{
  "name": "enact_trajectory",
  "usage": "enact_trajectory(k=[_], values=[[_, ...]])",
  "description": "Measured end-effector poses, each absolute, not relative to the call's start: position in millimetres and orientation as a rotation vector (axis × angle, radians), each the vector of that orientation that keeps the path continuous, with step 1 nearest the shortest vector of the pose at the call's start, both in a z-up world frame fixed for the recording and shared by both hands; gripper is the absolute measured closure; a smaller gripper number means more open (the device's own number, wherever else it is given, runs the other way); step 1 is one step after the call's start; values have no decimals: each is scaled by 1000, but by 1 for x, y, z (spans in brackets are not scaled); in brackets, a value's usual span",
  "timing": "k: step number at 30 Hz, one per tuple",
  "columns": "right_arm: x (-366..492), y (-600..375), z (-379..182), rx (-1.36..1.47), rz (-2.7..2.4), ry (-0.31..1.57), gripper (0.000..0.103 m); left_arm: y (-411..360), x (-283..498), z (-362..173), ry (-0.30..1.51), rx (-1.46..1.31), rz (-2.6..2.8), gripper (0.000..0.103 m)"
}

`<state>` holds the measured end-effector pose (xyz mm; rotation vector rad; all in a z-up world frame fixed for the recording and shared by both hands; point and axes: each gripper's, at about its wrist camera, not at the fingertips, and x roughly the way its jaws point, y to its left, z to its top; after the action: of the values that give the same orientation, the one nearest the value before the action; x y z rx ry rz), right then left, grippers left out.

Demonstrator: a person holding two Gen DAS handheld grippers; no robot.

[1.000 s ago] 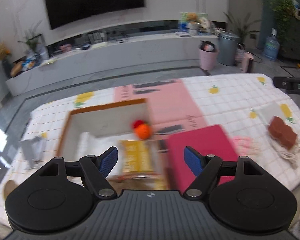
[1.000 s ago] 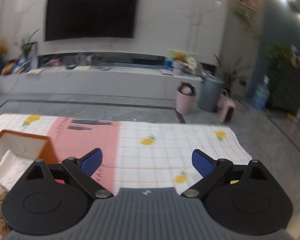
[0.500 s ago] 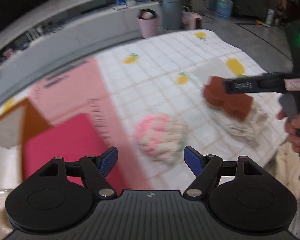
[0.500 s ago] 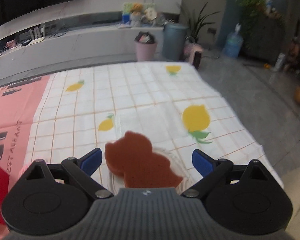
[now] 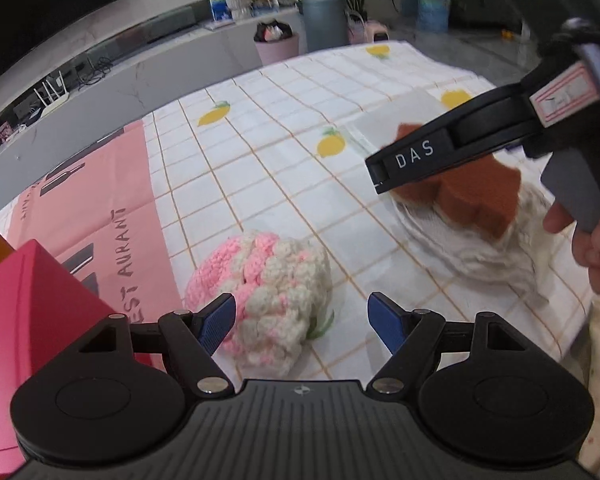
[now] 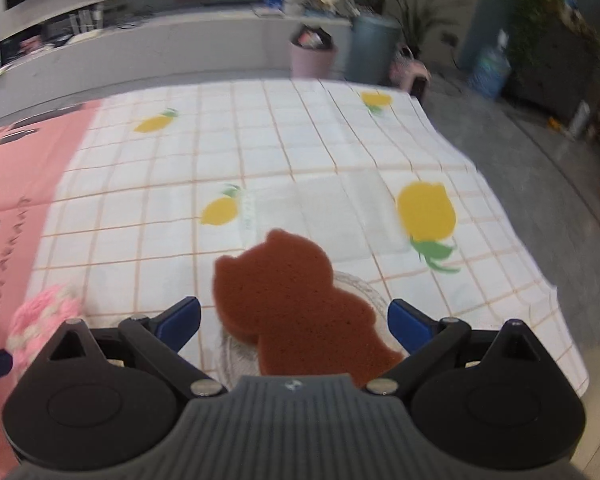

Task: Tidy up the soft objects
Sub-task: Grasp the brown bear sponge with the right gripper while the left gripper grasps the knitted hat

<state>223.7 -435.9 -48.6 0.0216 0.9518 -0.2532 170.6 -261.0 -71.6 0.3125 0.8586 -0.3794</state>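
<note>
We start at the pink-and-white crocheted ball [image 5: 262, 300], which lies on the checked lemon-print tablecloth [image 5: 284, 128] and serves as our landmark. Our left gripper [image 5: 301, 319] hangs just above its near side with the jaws spread wide; the left blue pad sits in front of the ball's edge, the right pad is clear of it, and nothing is held. Half a second ago the ball lay further ahead of the fingers; now it fills the space just past them. A second ago this view showed an open cardboard box instead, with the ball far off to the right.

To the right of the ball, apart from it, lies the brown bear-shaped sponge [image 6: 296, 304] on top of a whitish cloth bundle [image 5: 472, 248]. Our right gripper [image 6: 294, 322] is over the sponge, jaws wide apart, one pad on either side of it and neither pressing on it. The sponge looms larger between those pads than half a second ago. A hand [image 5: 596, 240] grips that gripper's handle at the right edge of the left view.

To the left of the ball stands a red box [image 5: 28, 320], on a pink printed sheet [image 5: 100, 184] that covers that part of the tablecloth.
</note>
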Motion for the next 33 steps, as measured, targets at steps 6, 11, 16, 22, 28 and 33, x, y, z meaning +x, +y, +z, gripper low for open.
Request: enact_trajectory(k=[6,11,16,22,28,33], values=[[230,-446,-55,114,-292,996,5,-266,177,-90,801,322,-316,13],[236,-454,-65,141,-309,1020,5,-272,177,-99,741,356,-282,6],[236,-447,-68,99,-302,1021,5,-270,176,-106,747,341,-241,0],[233,-445,-67,105,-276,1000,11,-260,172,-107,744,296,-237,4],[230,-444,-61,139,-241,963,16,-254,151,-108,665,313,-188,38],[223,-442,-47,176,-206,909,16,-246,131,-102,597,289,-203,57]])
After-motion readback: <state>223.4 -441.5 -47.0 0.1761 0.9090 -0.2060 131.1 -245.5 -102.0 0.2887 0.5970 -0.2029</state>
